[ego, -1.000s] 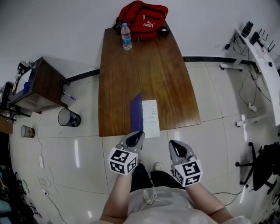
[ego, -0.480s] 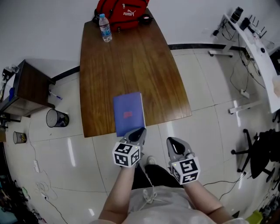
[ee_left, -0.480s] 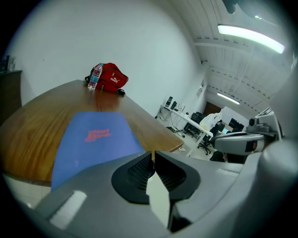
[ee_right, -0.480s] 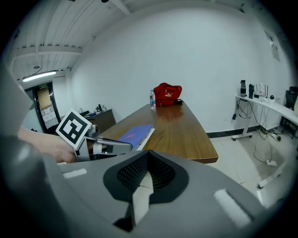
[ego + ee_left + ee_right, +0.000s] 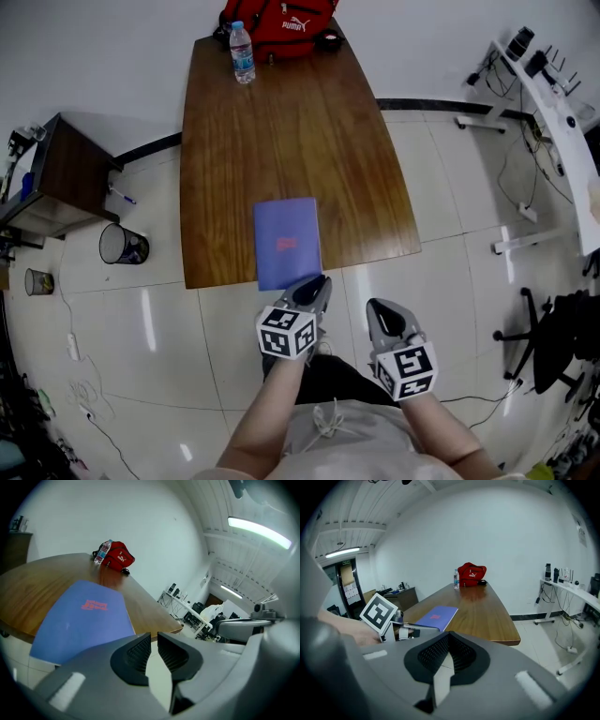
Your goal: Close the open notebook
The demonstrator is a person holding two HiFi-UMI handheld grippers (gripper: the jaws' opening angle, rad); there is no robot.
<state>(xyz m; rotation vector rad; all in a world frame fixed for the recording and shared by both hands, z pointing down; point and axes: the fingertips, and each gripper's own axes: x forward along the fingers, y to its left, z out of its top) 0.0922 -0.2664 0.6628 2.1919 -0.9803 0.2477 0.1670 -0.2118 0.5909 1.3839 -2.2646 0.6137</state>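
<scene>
In the head view we see the closed blue notebook just below the middle of the frame. It lies flat at the near edge of the wooden table, red print on its cover, and its lower edge juts slightly past the table's rim. Our left gripper sits just below the notebook's lower right corner. We cannot tell here whether it touches. Our right gripper is further right and a little lower, over the tiled floor and apart from the table. At the top, a water bottle stands beside a red bag. A waste bin stands on the floor at the left.

In the left gripper view the notebook fills the left middle and overhangs the table's edge at the lower left. The jaws at the bottom centre have just been opening. A narrow gap shows between the ribbed pads, with nothing in it, so this gripper is released and empty. The bag and bottle sit small at the upper left.

In the right gripper view the pads meet at their tips at the lower centre, clenched on nothing. The notebook lies just above them, left of centre, and the left gripper's marker cube shows at the left.
</scene>
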